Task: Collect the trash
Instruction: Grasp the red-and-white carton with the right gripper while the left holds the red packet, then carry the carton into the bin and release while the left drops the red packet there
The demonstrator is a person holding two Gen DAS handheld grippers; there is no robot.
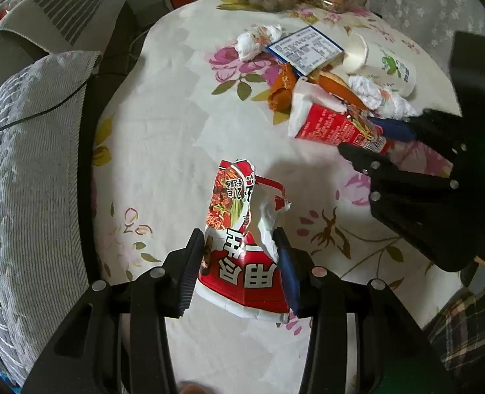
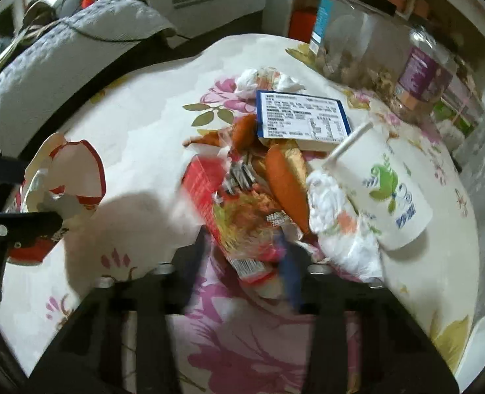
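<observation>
While the left gripper (image 1: pixel 241 256) grips a torn red noodle wrapper (image 1: pixel 239 229) between its two fingers, at six o'clock in the left wrist view, the step in hand looks like gathering the loose scraps one at a time; this piece seems raised off the flowered tablecloth (image 1: pixel 176 131), its shadow lying beyond it, and it next wants carrying to a bin, though none is in sight; at two o'clock the right gripper (image 1: pixel 374 138) reaches into the pile, its fingers on either side of a second red wrapper (image 1: pixel 331 124), beside crumpled tissue (image 1: pixel 252 44), a blue-edged box (image 1: pixel 305 47) and a tipped paper cup (image 1: pixel 383 65). From the right wrist view, blurred at centre, the right gripper (image 2: pixel 242 256) has narrowed around the second red wrapper (image 2: pixel 239 216) at six o'clock, but whether it truly grips, I cannot tell; orange packets (image 2: pixel 287 180) and white tissue (image 2: pixel 337 226) lie against it at one o'clock and may drag along; the paper cup (image 2: pixel 383 190) rests at three o'clock; jars (image 2: pixel 420 75) crowd the far edge.
</observation>
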